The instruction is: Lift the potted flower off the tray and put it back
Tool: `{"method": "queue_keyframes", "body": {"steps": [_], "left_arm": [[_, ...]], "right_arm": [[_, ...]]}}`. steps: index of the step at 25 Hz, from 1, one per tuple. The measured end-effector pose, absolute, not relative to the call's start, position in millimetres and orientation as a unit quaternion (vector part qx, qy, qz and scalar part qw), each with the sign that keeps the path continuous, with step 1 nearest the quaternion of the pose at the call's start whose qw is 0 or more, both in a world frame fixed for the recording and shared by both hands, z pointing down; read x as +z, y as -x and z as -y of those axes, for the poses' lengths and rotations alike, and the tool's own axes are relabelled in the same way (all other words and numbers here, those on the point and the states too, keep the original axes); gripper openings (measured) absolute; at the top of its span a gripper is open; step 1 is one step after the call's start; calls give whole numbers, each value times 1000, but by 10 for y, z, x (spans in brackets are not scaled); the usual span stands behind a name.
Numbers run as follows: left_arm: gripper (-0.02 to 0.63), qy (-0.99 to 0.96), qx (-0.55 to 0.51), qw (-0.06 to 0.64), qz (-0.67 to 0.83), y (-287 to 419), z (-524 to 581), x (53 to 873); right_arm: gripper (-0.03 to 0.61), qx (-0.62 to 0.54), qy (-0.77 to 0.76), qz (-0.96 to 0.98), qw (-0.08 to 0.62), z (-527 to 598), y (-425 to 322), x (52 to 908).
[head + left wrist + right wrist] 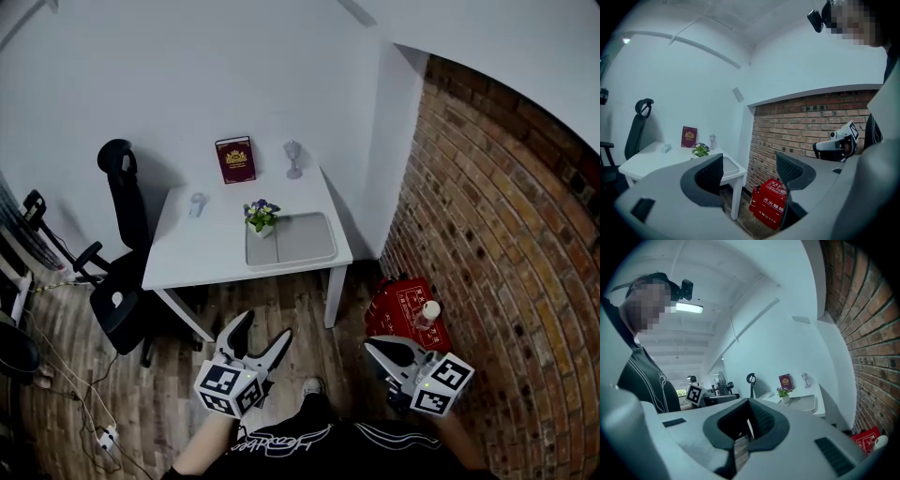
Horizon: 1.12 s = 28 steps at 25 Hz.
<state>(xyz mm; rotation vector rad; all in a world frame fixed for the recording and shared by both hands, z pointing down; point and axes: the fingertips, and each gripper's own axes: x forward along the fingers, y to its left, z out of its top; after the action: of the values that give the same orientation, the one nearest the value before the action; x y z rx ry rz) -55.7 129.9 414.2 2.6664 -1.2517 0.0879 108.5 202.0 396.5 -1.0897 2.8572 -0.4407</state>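
Nothing is under way yet: the small potted flower with purple blooms in a white pot (262,217) stands at the far-left corner of the flat grey tray (305,239) on the white bench (202,248), untouched. Both grippers hang well short of it, out over the wooden floor. The left gripper (265,326) shows its jaws wide with nothing between them; the right gripper (373,344) has its jaws pressed together, empty. So the lift and the return both look left to do.

For writing, the red box (403,305) on the floor by the brick wall carries white Chinese characters with 119 beneath. The dark red book (235,159) shows a gold crest, its lettering too small to read.
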Motion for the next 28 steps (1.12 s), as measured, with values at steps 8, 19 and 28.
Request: {"method": "queue_keyframes", "body": {"steps": [8,19,28], "left_arm": [[351,-896,49,114,426,661,51,4301],[351,-889,69,135,433,826,1057,4569],[350,-875,116,103,459,870,1473,4783]], "right_arm": [[3,-153,338,-928,-3,-542,-872,3928],[3,-166,312,-935,-22,553,-603,4140],[3,-173,294,-940,-15,876,-570,4185]]}}
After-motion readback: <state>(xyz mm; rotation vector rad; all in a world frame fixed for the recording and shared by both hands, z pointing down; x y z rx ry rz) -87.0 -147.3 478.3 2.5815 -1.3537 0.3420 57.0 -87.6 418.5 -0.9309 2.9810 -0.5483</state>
